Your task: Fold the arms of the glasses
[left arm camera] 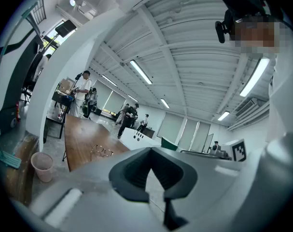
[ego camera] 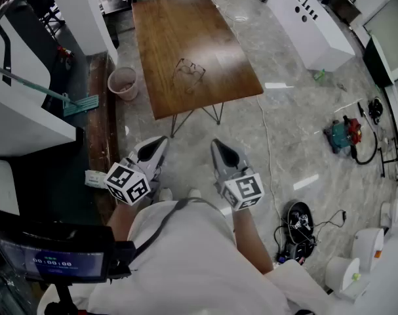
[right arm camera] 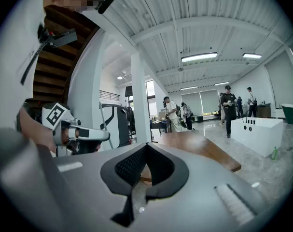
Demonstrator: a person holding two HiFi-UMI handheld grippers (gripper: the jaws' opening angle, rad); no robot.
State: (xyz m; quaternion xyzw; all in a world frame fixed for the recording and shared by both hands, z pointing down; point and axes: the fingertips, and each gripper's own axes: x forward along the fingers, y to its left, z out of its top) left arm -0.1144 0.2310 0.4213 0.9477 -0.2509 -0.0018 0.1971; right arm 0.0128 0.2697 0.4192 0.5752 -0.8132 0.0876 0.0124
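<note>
Glasses (ego camera: pixel 189 71) lie on a wooden table (ego camera: pixel 179 25) over grey floor (ego camera: pixel 297 130) (left gripper (ego camera: pixel 159 141), right gripper (ego camera: pixel 219 146): fingers closed, empty).

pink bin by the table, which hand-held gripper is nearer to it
Left. In the head view the left hand-held gripper is below and slightly right of the pink bin; the right hand-held gripper is level with it but much further right.

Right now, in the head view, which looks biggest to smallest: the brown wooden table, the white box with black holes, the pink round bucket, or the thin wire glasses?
1. Brown wooden table.
2. White box with black holes.
3. Pink round bucket and thin wire glasses: too alike to rank.
</note>
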